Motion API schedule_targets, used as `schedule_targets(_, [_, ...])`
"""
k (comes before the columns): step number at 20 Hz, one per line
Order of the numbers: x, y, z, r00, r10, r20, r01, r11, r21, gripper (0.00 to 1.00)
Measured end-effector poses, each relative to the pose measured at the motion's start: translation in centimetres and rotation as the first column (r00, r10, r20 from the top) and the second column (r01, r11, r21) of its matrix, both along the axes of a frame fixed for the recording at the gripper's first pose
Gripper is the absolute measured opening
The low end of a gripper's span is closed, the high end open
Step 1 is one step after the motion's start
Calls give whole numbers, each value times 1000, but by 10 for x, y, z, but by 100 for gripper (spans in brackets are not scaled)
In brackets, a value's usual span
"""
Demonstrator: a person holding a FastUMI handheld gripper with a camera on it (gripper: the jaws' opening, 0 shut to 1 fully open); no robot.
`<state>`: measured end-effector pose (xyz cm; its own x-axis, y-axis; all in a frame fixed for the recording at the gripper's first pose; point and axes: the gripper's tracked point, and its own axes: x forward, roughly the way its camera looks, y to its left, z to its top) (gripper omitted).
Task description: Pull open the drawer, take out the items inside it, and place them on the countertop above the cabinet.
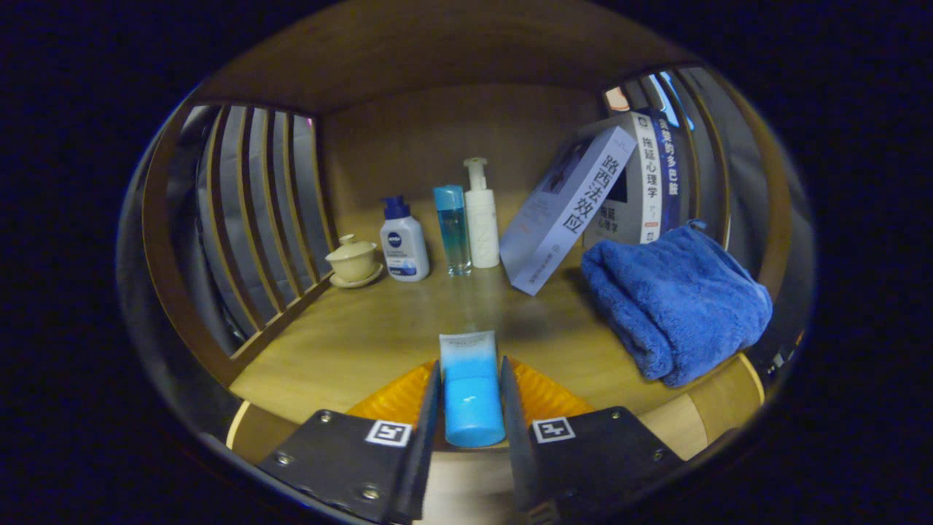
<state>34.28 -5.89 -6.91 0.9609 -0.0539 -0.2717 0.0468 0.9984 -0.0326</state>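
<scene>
Gripper view: the gripper (470, 408) has its fingers closed on a blue tube (471, 394), cap end nearest the camera, held over the front edge of the counter (379, 328). Judgement: placing step. Lower it flat onto bare wood short of the bottles (452, 226), left of the blue towel (674, 299), then release.

Countertop (364, 335) middle free; towel (674, 302) blocks right.

Tube (470, 390) between gripper (470, 408) fingers, on countertop (350, 343). Towel (674, 299) at 2 o'clock; bottles (452, 230) at 12; lidded cup (353, 259) at 11; books (568, 211) behind towel.
</scene>
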Motion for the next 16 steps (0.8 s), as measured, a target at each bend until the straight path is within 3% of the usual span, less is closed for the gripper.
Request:
schedule_targets(2, [-3,1,1,1000,-5,3,5,1000,-9,62])
schedule_targets(9, [-45,-9,23,999,-23,24,23,1000,-20,100])
schedule_targets(16, [-119,-21,65,990,-19,137,31,996,-84,100])
